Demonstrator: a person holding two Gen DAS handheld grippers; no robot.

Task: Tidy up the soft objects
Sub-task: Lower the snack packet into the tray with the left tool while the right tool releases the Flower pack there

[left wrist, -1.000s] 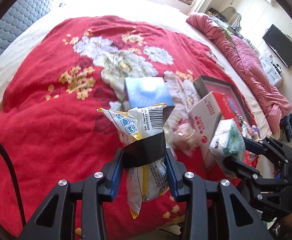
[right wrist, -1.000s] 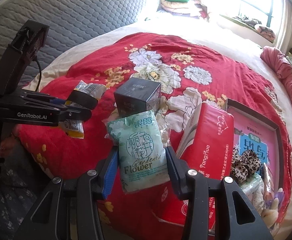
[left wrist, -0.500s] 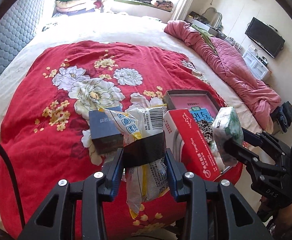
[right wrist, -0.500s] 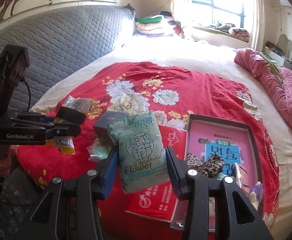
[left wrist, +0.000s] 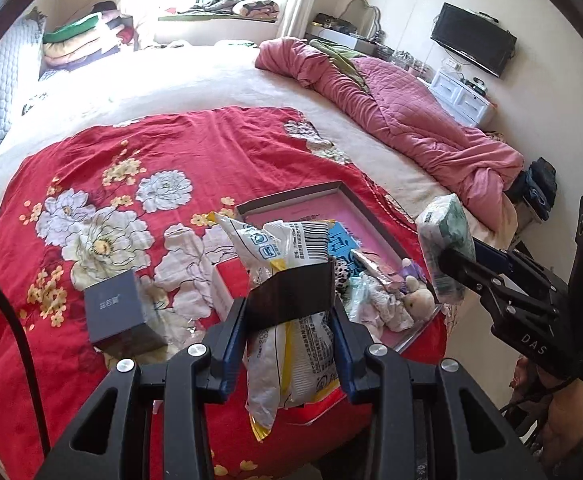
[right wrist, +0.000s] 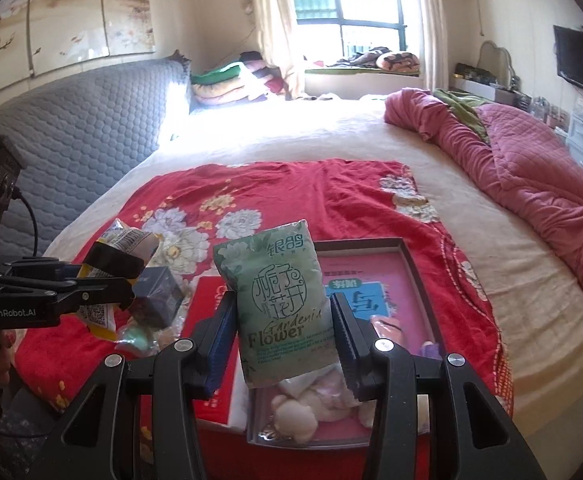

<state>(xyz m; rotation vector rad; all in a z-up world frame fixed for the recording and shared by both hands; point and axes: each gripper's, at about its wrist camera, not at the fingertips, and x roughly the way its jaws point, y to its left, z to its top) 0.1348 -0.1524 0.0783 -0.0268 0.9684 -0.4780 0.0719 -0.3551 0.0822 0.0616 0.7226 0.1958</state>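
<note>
Pinching a white-and-yellow snack bag (left wrist: 291, 332) between its blue pads, the left tongs (left wrist: 290, 320) hold it in the air over the near edge of the bed, w/ a black band across the bag's middle; the bag's top w/ barcode sticks up past the pads and its bottom hangs below. The right tongs (right wrist: 283, 332) are clamped on a pale green tissue pack (right wrist: 279, 304) printed "Gardenia Flower", upright, also off the bed, above the near end of the tray. In the left wrist view the same pack (left wrist: 445, 252) shows at the right, in the other tongs, w/ a hand (left wrist: 559, 424) below. Under both: a shallow dark-rimmed tray (right wrist: 411, 264) w/ pink lining, on the red floral blanket (left wrist: 171, 152) toward the bed's near right corner; inside are a blue-and-pink printed sheet, a small plush toy (left wrist: 415, 300), a leopard-print piece and pale soft bits at its near end. Just left of the tray lies a red-and-white box (right wrist: 207, 320), touching or nearly so. Further left stands a dark blue box (left wrist: 119, 312), apart from the tray. A pink quilt (left wrist: 403, 120) is bunched along the bed's far right edge; grey padded headboard (right wrist: 83, 132) at the left edge.
</note>
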